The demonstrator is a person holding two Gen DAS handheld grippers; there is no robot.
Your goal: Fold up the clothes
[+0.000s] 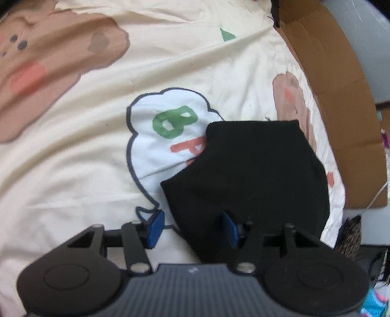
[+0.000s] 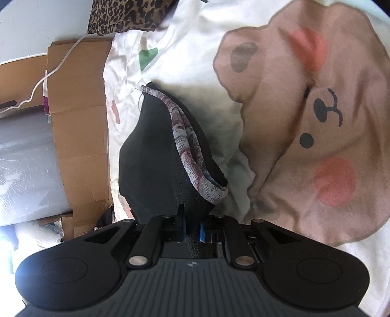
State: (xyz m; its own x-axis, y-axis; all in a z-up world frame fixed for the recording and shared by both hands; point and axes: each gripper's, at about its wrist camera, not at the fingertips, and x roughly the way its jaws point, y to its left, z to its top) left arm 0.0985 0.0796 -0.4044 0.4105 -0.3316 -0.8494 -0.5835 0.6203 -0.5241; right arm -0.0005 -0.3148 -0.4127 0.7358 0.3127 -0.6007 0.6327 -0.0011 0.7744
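Observation:
A black garment (image 1: 256,170) lies folded on a cream bedsheet (image 1: 73,170) printed with brown bears. My left gripper (image 1: 192,230) hangs over its near edge with the blue pads wide apart. The left pad (image 1: 156,229) is clear of the cloth and the right pad (image 1: 229,229) is at the fabric, so nothing is pinched. In the right wrist view the same black garment (image 2: 146,158) rises from my right gripper (image 2: 192,231), which is shut on a fold of it. A grey and maroon patterned waistband (image 2: 187,146) runs along its upper edge.
Flattened cardboard (image 1: 341,97) borders the bed and shows in the right wrist view as cardboard (image 2: 78,97) with a white cable (image 2: 56,68) across it. Leopard-print fabric (image 2: 126,14) lies at the bed's far end. A plastic-wrapped grey roll (image 2: 24,158) sits beyond the cardboard.

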